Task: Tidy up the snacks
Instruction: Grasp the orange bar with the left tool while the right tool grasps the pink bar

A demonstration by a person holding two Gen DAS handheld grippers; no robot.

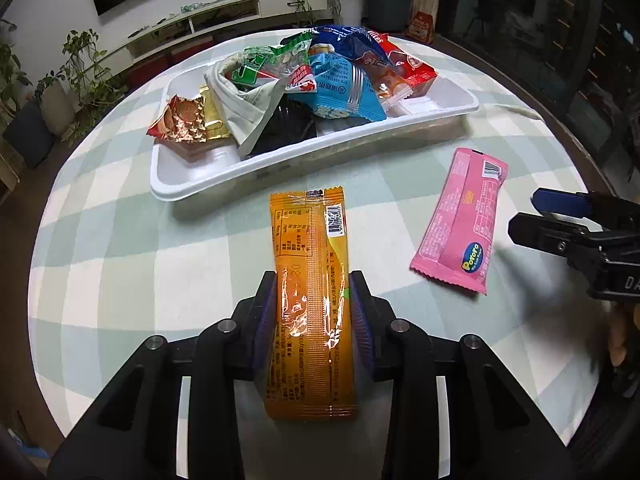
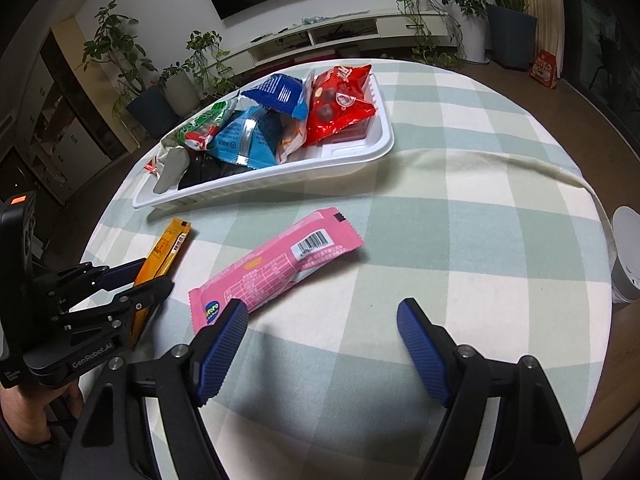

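Note:
An orange snack packet (image 1: 310, 280) lies lengthwise on the checked tablecloth, and my left gripper (image 1: 313, 276) is shut on it, pads pressed against its long sides. From the right wrist view the same packet (image 2: 168, 248) shows edge-on between the left gripper's (image 2: 157, 273) fingers. A pink snack packet (image 2: 280, 268) lies flat to the right of it. My right gripper (image 2: 322, 306) hovers open just in front of the pink packet (image 1: 460, 220), its left fingertip over the packet's near end, nothing between its pads. The right gripper (image 1: 526, 214) also appears at the right edge of the left wrist view.
A white tray (image 1: 240, 178) piled with several snack bags stands behind both packets, also seen as the tray (image 2: 280, 172) in the right wrist view. A white rounded object (image 2: 626, 256) sits at the table's right edge. The round table's edge curves close on both sides.

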